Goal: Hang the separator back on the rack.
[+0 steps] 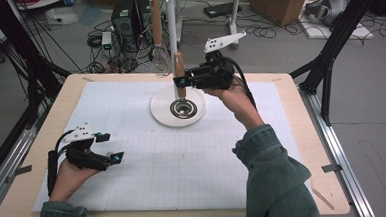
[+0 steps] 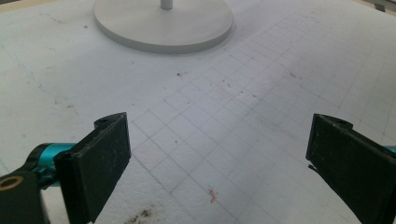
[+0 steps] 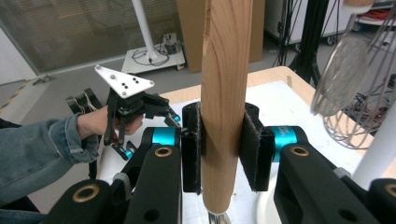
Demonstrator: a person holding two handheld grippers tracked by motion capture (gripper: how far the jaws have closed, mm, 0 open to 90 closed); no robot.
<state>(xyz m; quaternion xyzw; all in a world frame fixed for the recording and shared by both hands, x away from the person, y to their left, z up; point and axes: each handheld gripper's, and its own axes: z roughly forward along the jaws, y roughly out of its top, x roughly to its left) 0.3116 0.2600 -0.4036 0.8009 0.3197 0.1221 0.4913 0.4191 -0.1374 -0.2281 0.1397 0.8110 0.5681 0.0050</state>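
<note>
Right hand-held gripper [image 3: 219,149] clamped on an upright wooden handle [image 3: 225,93] above the white stand base [image 1: 162,112]; left hand-held gripper [image 2: 219,158] rests apart on the counter [image 1: 293,148].

A lab or workshop: cables [image 1: 272,31] are trailing over the grey floor, computer towers [image 1: 129,19] and cardboard boxes [image 1: 280,1] are standing beyond the tabletop's [image 1: 56,125] far edge.

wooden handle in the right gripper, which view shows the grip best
The right gripper view: the wooden handle stands upright, large and close, both pads pressed on its sides. The high view shows it small above the white base. The left gripper view shows the base.
</note>
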